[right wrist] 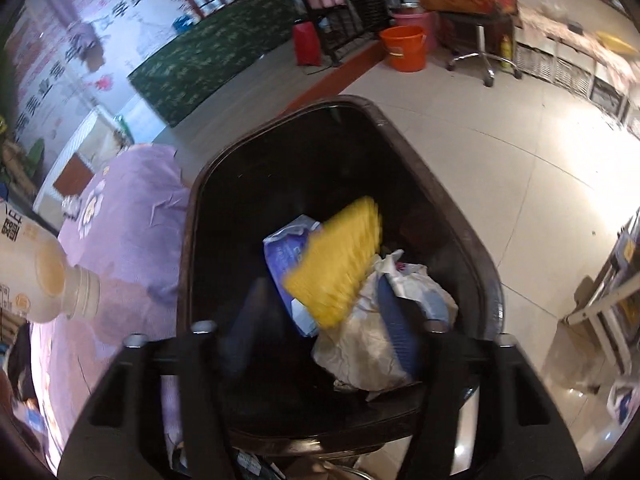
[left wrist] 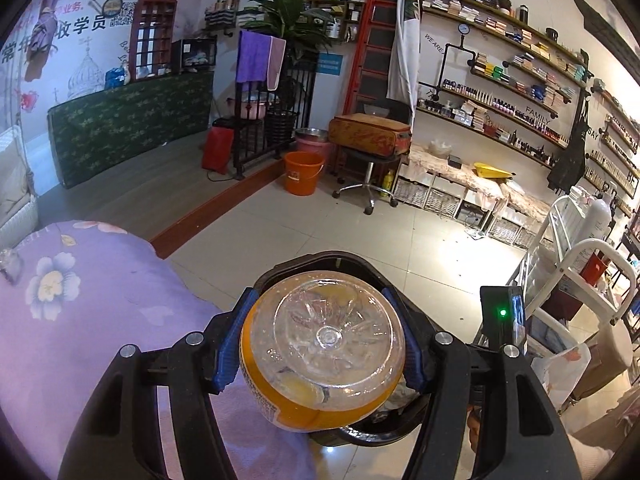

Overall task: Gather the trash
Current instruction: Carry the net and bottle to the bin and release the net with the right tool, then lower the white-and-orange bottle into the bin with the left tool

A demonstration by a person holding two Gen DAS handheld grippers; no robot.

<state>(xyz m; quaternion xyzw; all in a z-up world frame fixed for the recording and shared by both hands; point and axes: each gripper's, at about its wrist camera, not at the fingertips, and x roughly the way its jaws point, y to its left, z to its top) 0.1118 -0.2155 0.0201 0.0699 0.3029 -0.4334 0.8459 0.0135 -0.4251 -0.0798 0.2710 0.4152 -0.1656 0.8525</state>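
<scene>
floor: pale tiles | R wall: product shelves | orange bucket | chrome stool

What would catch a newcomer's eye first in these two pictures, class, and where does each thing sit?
In the left wrist view, a clear plastic bottle with an orange label fills the lower middle, clamped bottom-first in the left gripper. In the right wrist view, a blurred yellow packet hangs over the dark trash bin, above crumpled wrappers, free of the open right gripper. A purple flowered cloth lies beside the bin.
</scene>
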